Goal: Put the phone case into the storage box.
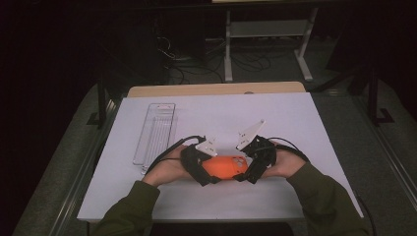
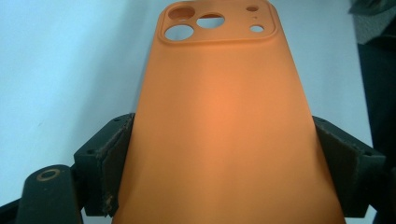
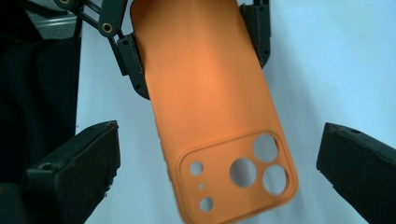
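An orange phone case (image 1: 225, 167) with round camera cut-outs is held just above the white table sheet (image 1: 275, 118) near its front edge. My left gripper (image 1: 210, 174) is shut on the plain end of the case (image 2: 224, 116), its pads (image 2: 114, 161) pressing both long edges. My right gripper (image 1: 247, 172) faces it from the right, open. In the right gripper view its jaws (image 3: 219, 163) stand wide on either side of the camera end of the case (image 3: 210, 93), with clear gaps and no contact. The left gripper (image 3: 196, 46) shows beyond, clamped on the far end.
A clear plastic tray (image 1: 156, 132) lies on the left part of the sheet, lengthwise away from me. A wooden table edge (image 1: 216, 89) shows behind the sheet. Beyond the table stand a white frame (image 1: 268, 39) and floor cables in the dark.
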Demonstrator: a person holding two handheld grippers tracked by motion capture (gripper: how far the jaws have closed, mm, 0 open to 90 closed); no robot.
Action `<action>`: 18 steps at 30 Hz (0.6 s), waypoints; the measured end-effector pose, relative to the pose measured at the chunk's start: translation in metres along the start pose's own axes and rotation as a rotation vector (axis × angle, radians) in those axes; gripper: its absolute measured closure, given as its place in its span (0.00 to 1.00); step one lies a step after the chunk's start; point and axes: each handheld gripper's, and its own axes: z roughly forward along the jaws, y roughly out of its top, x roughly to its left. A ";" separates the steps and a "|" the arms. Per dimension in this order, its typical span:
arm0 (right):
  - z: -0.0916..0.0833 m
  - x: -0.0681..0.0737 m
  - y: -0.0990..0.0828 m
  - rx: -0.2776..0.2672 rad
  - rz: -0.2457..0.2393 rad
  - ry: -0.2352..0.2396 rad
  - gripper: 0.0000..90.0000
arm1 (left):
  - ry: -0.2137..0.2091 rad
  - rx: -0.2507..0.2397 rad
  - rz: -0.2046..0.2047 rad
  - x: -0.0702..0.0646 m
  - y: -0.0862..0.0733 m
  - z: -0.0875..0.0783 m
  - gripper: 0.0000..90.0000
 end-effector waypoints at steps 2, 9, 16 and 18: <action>-0.001 -0.001 -0.001 -0.005 0.010 -0.013 0.00 | 0.019 0.000 -0.011 0.001 -0.001 0.000 0.18; -0.005 -0.005 -0.004 -0.007 0.038 -0.055 0.00 | 0.061 -0.024 -0.055 0.002 -0.001 -0.003 0.18; -0.010 -0.007 -0.011 -0.025 0.093 -0.108 0.00 | 0.121 -0.025 -0.098 0.002 -0.003 -0.002 0.18; -0.014 -0.005 -0.013 -0.033 0.147 -0.127 0.00 | 0.139 -0.023 -0.107 0.002 -0.004 -0.002 0.18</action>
